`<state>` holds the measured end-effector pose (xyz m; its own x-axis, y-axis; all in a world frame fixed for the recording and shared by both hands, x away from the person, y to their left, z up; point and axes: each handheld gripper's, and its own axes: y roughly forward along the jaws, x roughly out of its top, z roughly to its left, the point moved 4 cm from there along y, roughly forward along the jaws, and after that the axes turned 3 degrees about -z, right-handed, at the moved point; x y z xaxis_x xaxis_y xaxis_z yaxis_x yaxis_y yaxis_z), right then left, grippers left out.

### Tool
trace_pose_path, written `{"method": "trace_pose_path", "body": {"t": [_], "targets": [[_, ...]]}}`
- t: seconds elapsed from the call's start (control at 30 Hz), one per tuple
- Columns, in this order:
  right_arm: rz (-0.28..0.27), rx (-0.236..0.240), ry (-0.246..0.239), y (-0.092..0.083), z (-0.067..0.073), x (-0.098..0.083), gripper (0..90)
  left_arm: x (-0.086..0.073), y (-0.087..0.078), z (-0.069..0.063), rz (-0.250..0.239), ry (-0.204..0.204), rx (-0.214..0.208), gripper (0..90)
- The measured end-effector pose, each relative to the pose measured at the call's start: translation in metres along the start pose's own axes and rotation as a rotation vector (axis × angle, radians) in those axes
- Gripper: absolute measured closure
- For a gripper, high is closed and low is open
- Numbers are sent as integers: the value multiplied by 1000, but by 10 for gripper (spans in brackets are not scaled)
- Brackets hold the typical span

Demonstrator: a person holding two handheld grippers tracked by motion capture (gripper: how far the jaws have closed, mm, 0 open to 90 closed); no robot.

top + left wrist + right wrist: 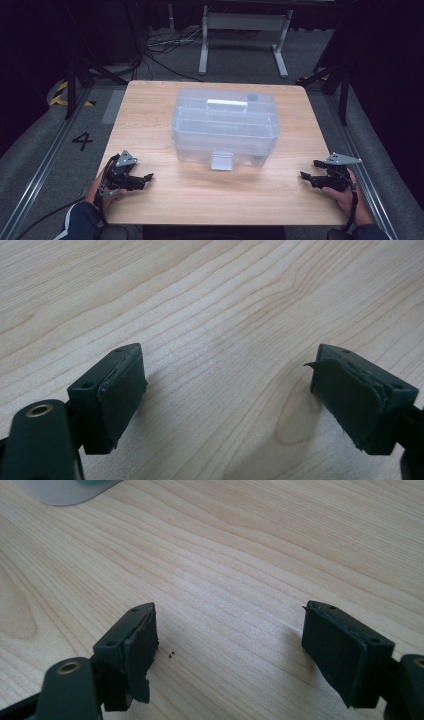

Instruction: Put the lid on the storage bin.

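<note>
Clear plastic box [225,125] sits mid-table, toward 12 o'clock from both hands, lid on, white handle [227,103] on top, latch tab [222,161] at its 6 o'clock face. Left gripper [145,178] at 8 o'clock, right gripper [306,170] at 4 o'clock, both spread wide, holding nothing, low over the wooden table [150,105]. Likely light, stiff, slick-walled (contents unclear); handle or latch seems the surest hold.

Contents of the clear lidded box [225,125] are too blurred to tell; its corner [65,490] is cut off.
</note>
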<state>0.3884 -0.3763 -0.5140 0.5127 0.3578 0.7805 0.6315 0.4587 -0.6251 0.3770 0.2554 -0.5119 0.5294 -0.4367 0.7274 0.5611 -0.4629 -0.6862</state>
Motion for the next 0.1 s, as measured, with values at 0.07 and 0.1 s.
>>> {"method": "trace_pose_path", "body": {"t": [0.07, 0.1], "targets": [[0, 0, 0, 0, 0, 0, 228, 0, 0, 0, -1, -2, -2, 148], [0, 0, 1, 0, 0, 0, 228, 0, 0, 0, -1, -2, -2, 148]]}}
